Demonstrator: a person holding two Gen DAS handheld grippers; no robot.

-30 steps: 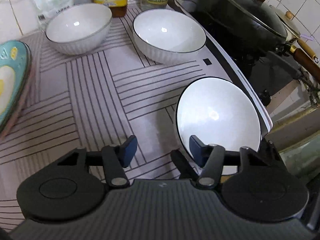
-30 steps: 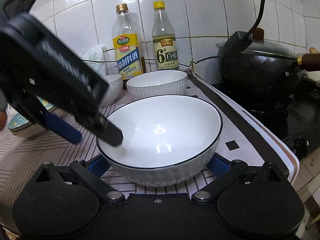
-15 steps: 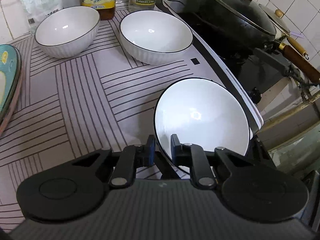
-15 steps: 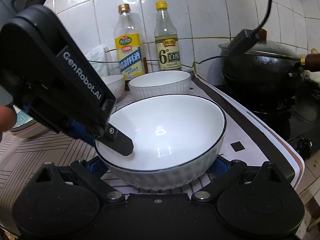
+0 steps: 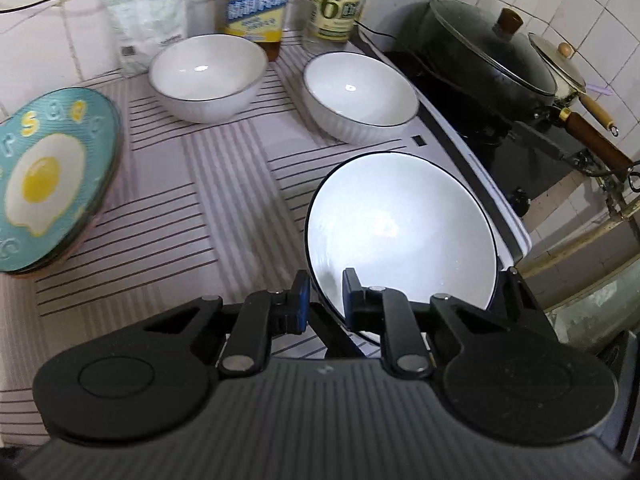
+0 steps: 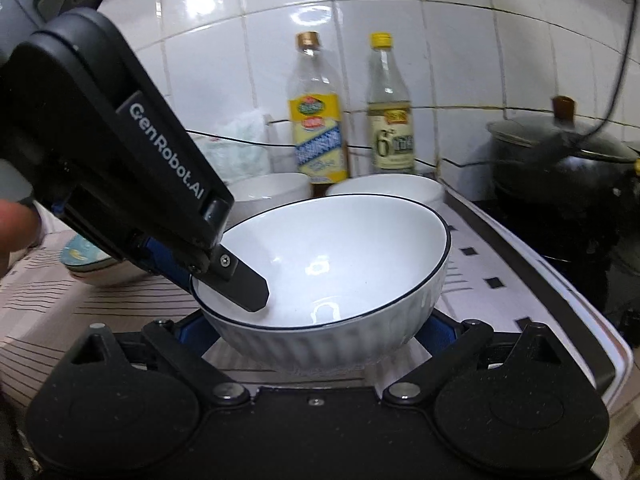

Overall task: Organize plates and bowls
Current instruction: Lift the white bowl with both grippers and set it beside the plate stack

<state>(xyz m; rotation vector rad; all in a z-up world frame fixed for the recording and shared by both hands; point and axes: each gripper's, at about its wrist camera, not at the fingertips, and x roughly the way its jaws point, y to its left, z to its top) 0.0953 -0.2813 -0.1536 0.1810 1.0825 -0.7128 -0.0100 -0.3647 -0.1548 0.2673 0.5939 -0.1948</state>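
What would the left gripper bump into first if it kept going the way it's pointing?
Probably nothing new: the left gripper already pinches the near rim of the tilted bowl, so pushing on would drive into the bowl's inside wall.

The left wrist view looks steeply down from above the near edge of the striped counter [image 5: 224,184], close over the tilted white bowl [image 5: 400,224], facing the far tiled wall with the stove [image 5: 500,120] at right. The right wrist view sits lower and nearer level, right up against the same bowl [image 6: 332,264], facing that wall. Both share this bowl, the two far bowls [image 5: 208,68], the two bottles [image 6: 318,120], the black wok [image 6: 560,152] and the teal plate [image 5: 48,176] at left.
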